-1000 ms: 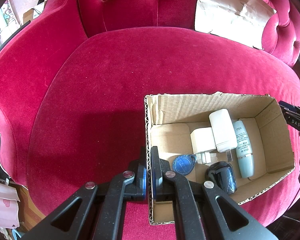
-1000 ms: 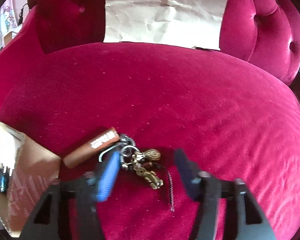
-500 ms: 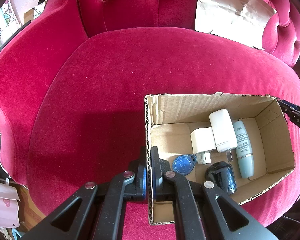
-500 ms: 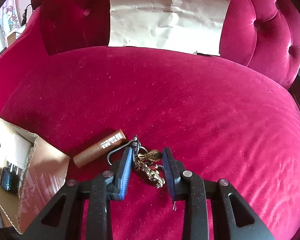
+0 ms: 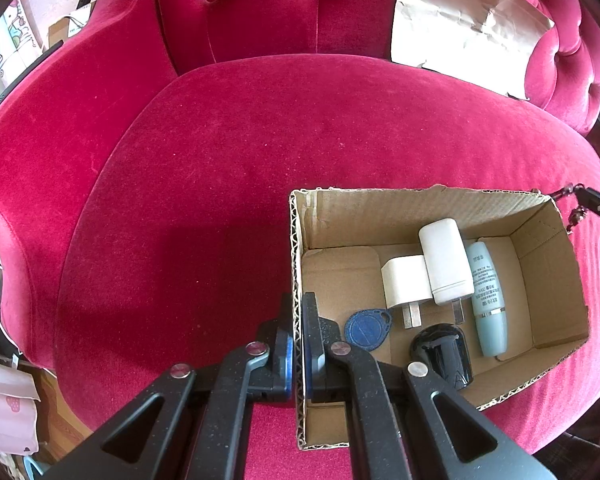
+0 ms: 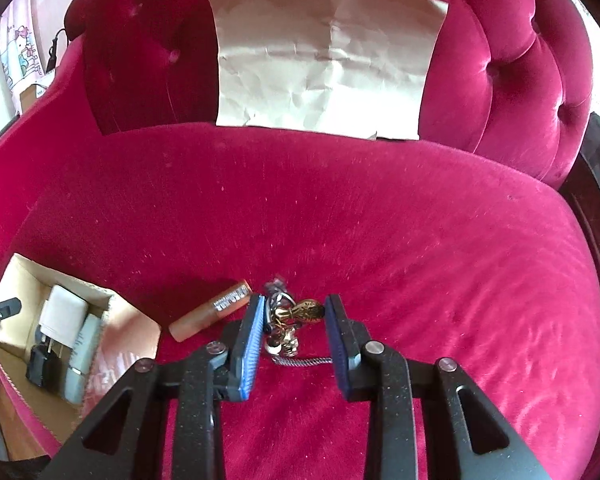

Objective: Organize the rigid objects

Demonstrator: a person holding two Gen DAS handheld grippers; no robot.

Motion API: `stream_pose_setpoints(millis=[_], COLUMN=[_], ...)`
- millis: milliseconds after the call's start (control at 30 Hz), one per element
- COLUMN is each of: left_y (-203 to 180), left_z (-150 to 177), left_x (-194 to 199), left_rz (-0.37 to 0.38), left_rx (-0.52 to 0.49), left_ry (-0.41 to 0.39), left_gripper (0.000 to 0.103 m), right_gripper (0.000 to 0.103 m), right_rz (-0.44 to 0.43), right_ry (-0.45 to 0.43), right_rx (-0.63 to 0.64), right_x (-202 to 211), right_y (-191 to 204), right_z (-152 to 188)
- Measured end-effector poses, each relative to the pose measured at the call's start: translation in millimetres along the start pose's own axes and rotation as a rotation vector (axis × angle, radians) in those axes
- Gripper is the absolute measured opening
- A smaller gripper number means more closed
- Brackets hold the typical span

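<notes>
Left gripper point(image 5: 299, 308): jaws narrow, clamped on the left wall of the cardboard box point(image 5: 420, 208), one blue pad outside the wall and one inside, the corrugated edge running between them. The box stands on the seat of the red velvet sofa point(image 6: 380, 220), open side up. Contents, as seen from the left wrist: a white charger point(image 5: 446, 264) lying flat, prongs toward the camera; a smaller white plug adapter point(image 5: 406, 284) touching its left side; a pale blue tube point(image 5: 486, 300) just right of the charger, cap end nearest the camera; a blue key fob point(image 5: 366, 330) on the box floor near the inner pad; a glossy black object point(image 5: 442, 354) at the near wall, what it is I cannot tell. Right gripper point(image 6: 295, 304): jaws have just been closing and now stand narrow, with the keychain point(image 6: 296, 316) between the blue pads. The ring cluster and the brass charm sit between the tips, and a short chain hangs below them across the gap. In the left wrist view the same keychain dangles from the right gripper's tip, beyond the right end of the box and clear of the cushion, so it reads as gripped. A brown cylindrical tube point(image 6: 210, 316) with a printed label lies on the seat, just left of the right gripper's left finger, between it and the box. A creased sheet of brown paper point(image 6: 324, 60) leans against the tufted backrest, well apart from everything else.
</notes>
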State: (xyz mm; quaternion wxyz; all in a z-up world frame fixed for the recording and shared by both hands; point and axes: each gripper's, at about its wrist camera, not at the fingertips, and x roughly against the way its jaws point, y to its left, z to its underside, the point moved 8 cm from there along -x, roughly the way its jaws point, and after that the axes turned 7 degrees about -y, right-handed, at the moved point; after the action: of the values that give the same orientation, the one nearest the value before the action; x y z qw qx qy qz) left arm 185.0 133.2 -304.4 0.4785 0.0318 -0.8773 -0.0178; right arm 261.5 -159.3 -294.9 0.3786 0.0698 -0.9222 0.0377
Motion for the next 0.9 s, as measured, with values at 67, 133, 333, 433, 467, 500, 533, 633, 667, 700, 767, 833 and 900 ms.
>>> stream_pose_setpoints(millis=[67,133,333,433,467,500,533,633,667,700,767,833,900], left_y=[0.3,-0.1,2.0,2.2,1.9,1.9,2.1,2.2,1.7,1.8,1.7,1.9,1.7], left_z=[0.0,-0.1,-0.5,-0.8,-0.7,-0.7,-0.8,-0.8,-0.7,-0.7,-0.7,-0.8,-0.7], left_x=[-0.1,0.0,0.2,0.0,0.2,0.2,0.2,0.1,0.2,0.2,0.1,0.3,0.3], left_rz=[0.000,-0.001,-0.003,-0.003,-0.003,-0.003,-0.003,-0.002,-0.003,-0.003,-0.003,-0.003,-0.004], left_rx=[0.000,-0.002,-0.002,-0.002,-0.003,-0.003,-0.003,-0.002,-0.003,-0.003,-0.003,-0.002,-0.004], left_ry=[0.000,0.000,0.000,0.000,0.000,0.000,0.000,0.000,0.000,0.000,0.000,0.000,-0.001], left_gripper=[0.003,0.003,0.003,0.003,0.003,0.003,0.003,0.003,0.003,0.003,0.003,0.003,0.003], right_gripper=[0.000,0.000,0.000,0.000,0.000,0.000,0.000,0.008,0.035,0.052,0.094,0.094,0.094], right_rz=[0.008,0.014,0.008,0.003,0.003,-0.001,-0.002,-0.016,-0.012,-0.014,-0.017,-0.002,0.000], right_ry=[-0.010,-0.014,-0.028,-0.022,-0.018,-0.010,-0.009,0.007,0.009,0.016,0.022,0.020,0.033], right_rx=[-0.002,0.004,0.004,0.011,0.014,0.018,0.021,0.034,0.039,0.040,0.035,0.040,0.047], right_x=[6.6,9.5,13.2,12.4,11.6,10.2,10.8,7.2,6.2,4.5,1.4,0.9,-1.3], right_y=[-1.0,-1.5,-1.5,0.0,0.7,1.8,3.2,7.3,7.4,7.7,7.1,6.6,7.1], right_z=[-4.3,-8.5,-12.6,-9.7,-8.5,-6.8,-5.6,-1.4,0.3,2.9,7.0,9.4,12.0])
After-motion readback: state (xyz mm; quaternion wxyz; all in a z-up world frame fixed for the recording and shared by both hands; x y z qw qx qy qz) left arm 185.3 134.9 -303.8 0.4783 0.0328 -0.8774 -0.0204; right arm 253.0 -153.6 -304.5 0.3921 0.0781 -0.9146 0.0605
